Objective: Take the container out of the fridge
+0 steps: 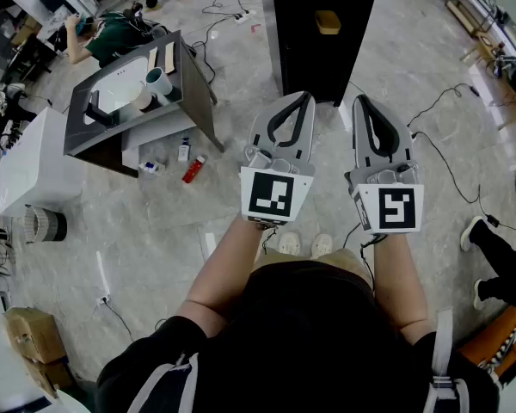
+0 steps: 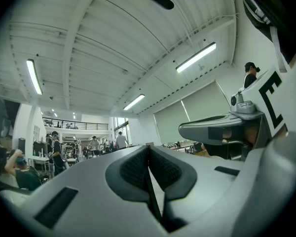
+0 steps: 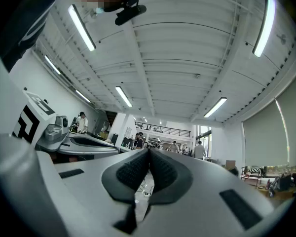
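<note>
A tall black fridge (image 1: 322, 33) stands on the floor ahead of me, and a small tan thing (image 1: 328, 21), perhaps the container, shows in its dark front. Both grippers are held side by side at chest height, pointing toward the fridge and well short of it. My left gripper (image 1: 303, 98) has its jaws together with nothing between them, as the left gripper view (image 2: 148, 148) confirms. My right gripper (image 1: 362, 101) is likewise shut and empty in the right gripper view (image 3: 149, 151). Both gripper views look up at the ceiling and the far hall.
A grey cabinet (image 1: 189, 93) with a white basin and a cup stands at the left, with small bottles (image 1: 193, 169) on the floor beside it. Cables (image 1: 451, 170) trail across the floor at the right. A white appliance (image 1: 26, 166) sits far left. Another person's legs (image 1: 499, 252) show at the right edge.
</note>
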A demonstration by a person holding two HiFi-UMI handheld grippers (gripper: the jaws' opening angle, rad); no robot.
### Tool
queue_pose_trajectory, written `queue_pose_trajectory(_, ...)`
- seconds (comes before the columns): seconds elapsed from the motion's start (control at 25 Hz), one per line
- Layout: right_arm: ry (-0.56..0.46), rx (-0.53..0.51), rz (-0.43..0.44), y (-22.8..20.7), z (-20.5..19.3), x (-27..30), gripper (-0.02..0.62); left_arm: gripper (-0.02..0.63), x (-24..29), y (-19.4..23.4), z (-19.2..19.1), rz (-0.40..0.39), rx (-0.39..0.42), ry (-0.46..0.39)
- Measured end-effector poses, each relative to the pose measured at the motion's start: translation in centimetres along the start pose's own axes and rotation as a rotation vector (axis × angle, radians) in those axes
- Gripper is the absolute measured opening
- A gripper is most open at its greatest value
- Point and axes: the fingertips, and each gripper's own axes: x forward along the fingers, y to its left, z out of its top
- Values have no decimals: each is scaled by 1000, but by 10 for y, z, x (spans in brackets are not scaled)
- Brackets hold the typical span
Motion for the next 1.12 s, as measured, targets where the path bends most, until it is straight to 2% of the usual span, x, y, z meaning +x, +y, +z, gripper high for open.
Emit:
queue_pose_trajectory(0.12, -1, -5, 3, 3, 1, -2, 35, 25, -2, 0, 6, 2, 31, -41)
queue_pose_trajectory(0.24, 0, -5, -3, 6, 1, -5, 35, 25, -7, -2, 2, -5, 14, -8)
queue_pose_trajectory(0.48, -1, -8, -10, 10, 6, -7, 35, 25, -10, 0, 9, -11, 29, -37)
queue_pose_trajectory(0.68, -18, 10, -22, 15, 9, -5, 35, 25, -15, 7, 5, -17, 12, -14)
queue_pose_trajectory(0.8, -31, 25, -28, 16, 12, -6, 35, 25, -18, 11, 11, -20, 35, -54)
queue_pose_trajectory(0.96, -31, 27, -45, 19, 11, -4, 35, 25, -24, 19, 3, -24, 10, 2)
queue_pose_trajectory(1.12, -30, 27, -52, 25, 9, -6, 35, 25, -28, 24, 5, -31, 23, -27)
